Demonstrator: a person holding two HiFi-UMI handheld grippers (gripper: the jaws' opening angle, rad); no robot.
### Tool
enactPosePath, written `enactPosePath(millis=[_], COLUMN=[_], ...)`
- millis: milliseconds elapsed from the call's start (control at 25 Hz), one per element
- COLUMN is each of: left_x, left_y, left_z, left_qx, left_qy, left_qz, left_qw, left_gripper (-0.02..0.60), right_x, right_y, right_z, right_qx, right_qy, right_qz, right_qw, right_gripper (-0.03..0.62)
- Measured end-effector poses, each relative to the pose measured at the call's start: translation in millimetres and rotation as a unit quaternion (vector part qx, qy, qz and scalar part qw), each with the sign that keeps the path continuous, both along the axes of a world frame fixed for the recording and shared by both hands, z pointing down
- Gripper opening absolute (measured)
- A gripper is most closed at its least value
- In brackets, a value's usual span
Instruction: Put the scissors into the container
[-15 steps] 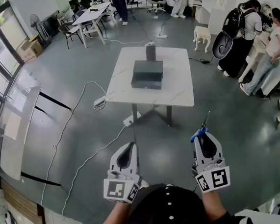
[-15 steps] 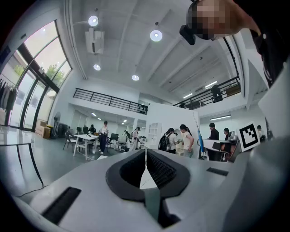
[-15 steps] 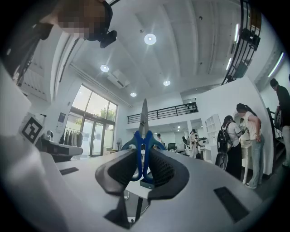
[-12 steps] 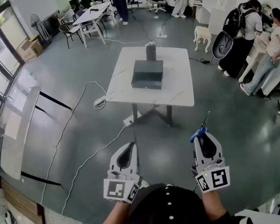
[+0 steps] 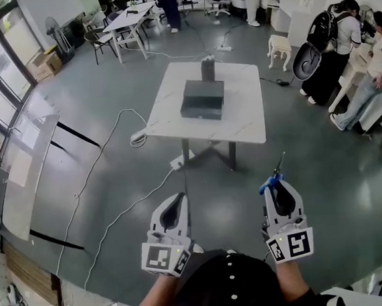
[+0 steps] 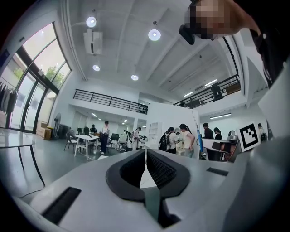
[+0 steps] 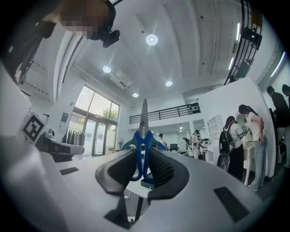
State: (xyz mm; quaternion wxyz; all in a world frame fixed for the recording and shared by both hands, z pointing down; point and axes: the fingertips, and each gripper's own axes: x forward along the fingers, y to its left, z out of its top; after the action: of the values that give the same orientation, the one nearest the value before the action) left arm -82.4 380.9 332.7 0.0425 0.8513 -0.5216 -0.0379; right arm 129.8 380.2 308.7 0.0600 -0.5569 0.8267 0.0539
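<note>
Scissors point(image 7: 143, 131) clamped by their blue handles in the right gripper point(image 7: 144, 156), blades pointing ahead.
Over the last half second only the head view has shifted a little. The grip is unchanged, so the carry looks unfinished, with the dark container point(image 5: 202, 99) on the white table point(image 5: 242, 120) well ahead. Count: one pair of scissors, one container, one table, two grippers. The left gripper point(image 6: 145, 156) is closed and empty. A small upright item point(image 5: 208, 68) behind the container is too small to name.
</note>
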Motion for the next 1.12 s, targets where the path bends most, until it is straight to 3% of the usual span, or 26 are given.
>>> enactPosePath(millis=[560, 1120], left_x=[35, 25], left_y=[26, -51], left_z=[15, 15], left_qx=[-0.014, -0.003], left_qy=[0.006, 0.007], left_qz=[-0.01, -0.007], left_qw=[0.9998, 0.9999], left_gripper=[0.035, 0.035], right_x=[28, 28], right_y=[19, -44], right_z=[12, 16], right_qx=[-0.003, -0.007], right_qy=[-0.001, 0.006], right_qz=[-0.02, -0.006], right_qw=[1.0, 1.0], right_gripper=[0.098, 0.098])
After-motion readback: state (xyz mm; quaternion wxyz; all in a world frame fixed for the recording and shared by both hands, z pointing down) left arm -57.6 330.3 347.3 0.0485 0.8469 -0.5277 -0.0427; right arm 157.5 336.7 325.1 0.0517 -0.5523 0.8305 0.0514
